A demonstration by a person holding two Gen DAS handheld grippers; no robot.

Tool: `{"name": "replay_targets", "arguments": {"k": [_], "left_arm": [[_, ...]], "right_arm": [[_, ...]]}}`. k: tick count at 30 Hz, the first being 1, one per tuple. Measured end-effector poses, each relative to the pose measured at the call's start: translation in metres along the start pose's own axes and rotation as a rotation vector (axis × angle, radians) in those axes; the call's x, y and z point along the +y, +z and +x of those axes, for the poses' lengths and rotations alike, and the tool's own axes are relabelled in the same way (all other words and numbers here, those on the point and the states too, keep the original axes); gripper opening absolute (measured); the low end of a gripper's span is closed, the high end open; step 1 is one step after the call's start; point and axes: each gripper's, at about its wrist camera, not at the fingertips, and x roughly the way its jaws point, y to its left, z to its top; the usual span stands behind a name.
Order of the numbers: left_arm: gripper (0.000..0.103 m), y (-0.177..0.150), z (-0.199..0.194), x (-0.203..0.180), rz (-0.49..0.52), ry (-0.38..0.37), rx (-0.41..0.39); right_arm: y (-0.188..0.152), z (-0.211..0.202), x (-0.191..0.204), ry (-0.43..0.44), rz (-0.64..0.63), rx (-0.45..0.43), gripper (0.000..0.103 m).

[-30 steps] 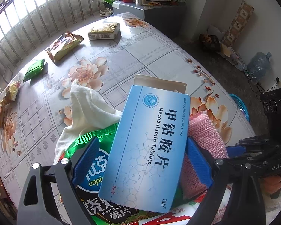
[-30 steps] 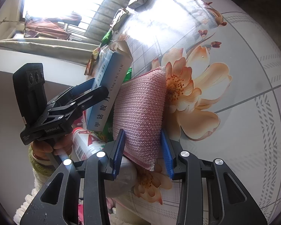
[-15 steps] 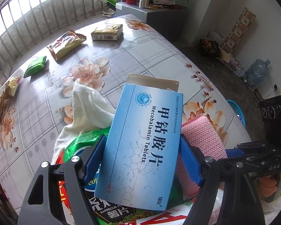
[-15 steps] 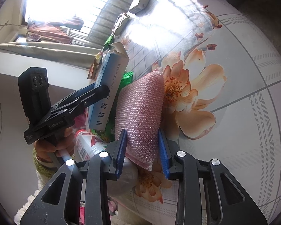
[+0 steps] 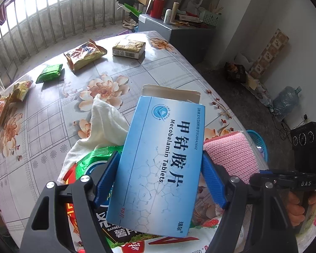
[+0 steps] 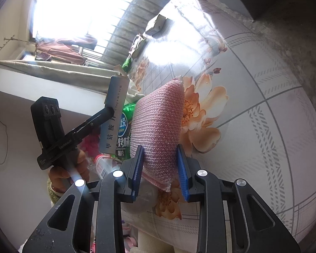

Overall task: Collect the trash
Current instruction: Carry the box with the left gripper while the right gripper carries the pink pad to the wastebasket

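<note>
Trash: a flat blue cardboard tablet box (image 5: 162, 164) with an open top flap stands in the lower centre of the left wrist view, lifted clear of the table; in the right wrist view its narrow edge shows left of centre.
Left gripper (image 5: 160, 177): its blue-padded jaws stand wide and press on both long sides of the box; they have just been closing on it.
Pink sponge: a pink knitted-mesh scrubbing sponge (image 6: 158, 135) fills the centre of the right wrist view, tilted, its far corner over an orange flower print.
Right gripper (image 6: 160, 168): jaws narrow, just been closing, pads squeezing the sponge's near end.
Under the box: a green and black crisp bag (image 5: 107, 217), a white crumpled cloth (image 5: 103, 124) to its upper left.
Table: a round table with a flower-print cover (image 5: 168, 71).
Upper left of the left wrist view: a small green packet (image 5: 49, 72), an orange snack bag (image 5: 84, 53) and a gold-topped carton (image 5: 129, 48), well apart from the box.
</note>
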Motion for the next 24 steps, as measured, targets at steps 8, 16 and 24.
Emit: {"name": "replay_targets", "arguments": {"k": [8,16,24], "left_arm": [[0.074,-0.001,-0.027,-0.003,-0.011,-0.009,-0.075],[0.074,-0.006,-0.056,-0.013,-0.021,-0.020,-0.134],[0.074,-0.012,-0.082,-0.029,-0.012,-0.037,-0.182]], "right_arm": [[-0.016,-0.035,-0.014,0.017,0.042,-0.089,0.028],[-0.033,-0.068,-0.019,0.052,0.072,-0.169,0.028],[-0.041,-0.091,-0.017,0.074,0.072,-0.226,0.028]]}}
